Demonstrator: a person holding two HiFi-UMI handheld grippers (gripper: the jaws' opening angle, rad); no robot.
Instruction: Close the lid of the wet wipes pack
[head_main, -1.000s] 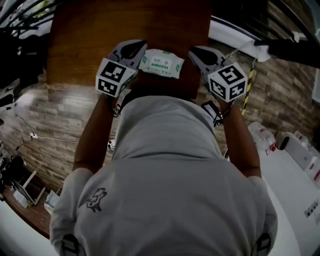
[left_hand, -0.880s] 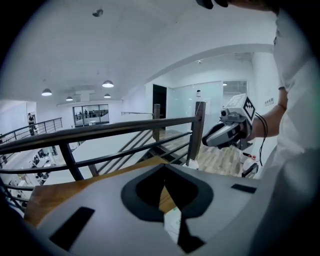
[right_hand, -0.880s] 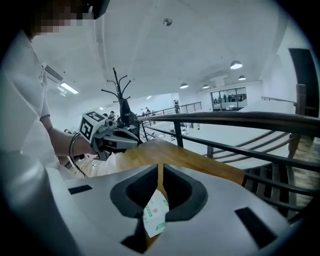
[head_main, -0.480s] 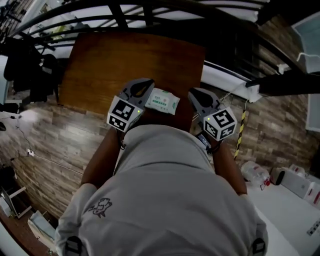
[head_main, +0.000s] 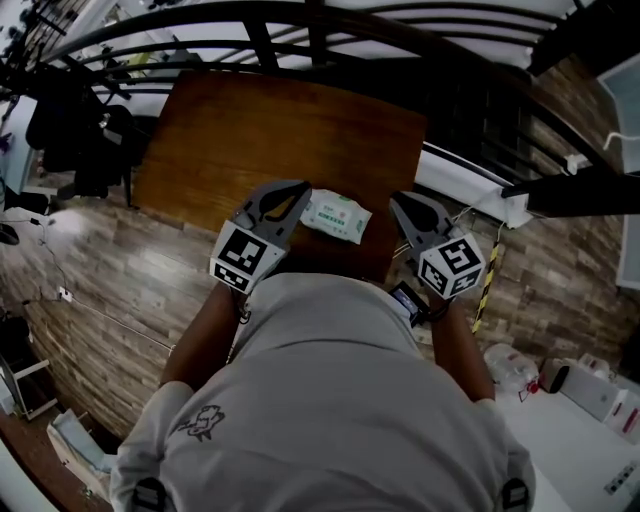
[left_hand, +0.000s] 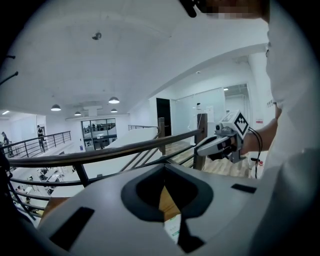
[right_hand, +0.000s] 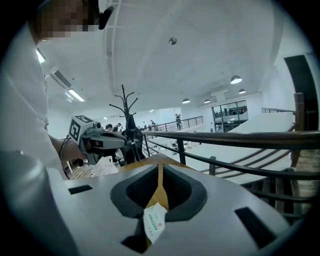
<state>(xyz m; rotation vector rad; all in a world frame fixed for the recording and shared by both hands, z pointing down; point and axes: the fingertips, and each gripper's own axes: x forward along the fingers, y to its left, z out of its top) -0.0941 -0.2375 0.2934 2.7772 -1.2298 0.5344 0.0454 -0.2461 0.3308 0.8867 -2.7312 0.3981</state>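
Though hovering at each side of the soft white-and-green wet wipes pack, touching it with neither the left gripper nor the right gripper, both clenched on nothing, probably held off to leave it in view. Lying flat on the brown wooden table, near its front edge, between the two. Seems closed already, no flap standing, yet too small to be sure.

free: worktop bare behind and left of wet wipes pack | blocked: pack lies between left hand-held gripper and right hand-held gripper; near front edge | far side: railing beyond worktop
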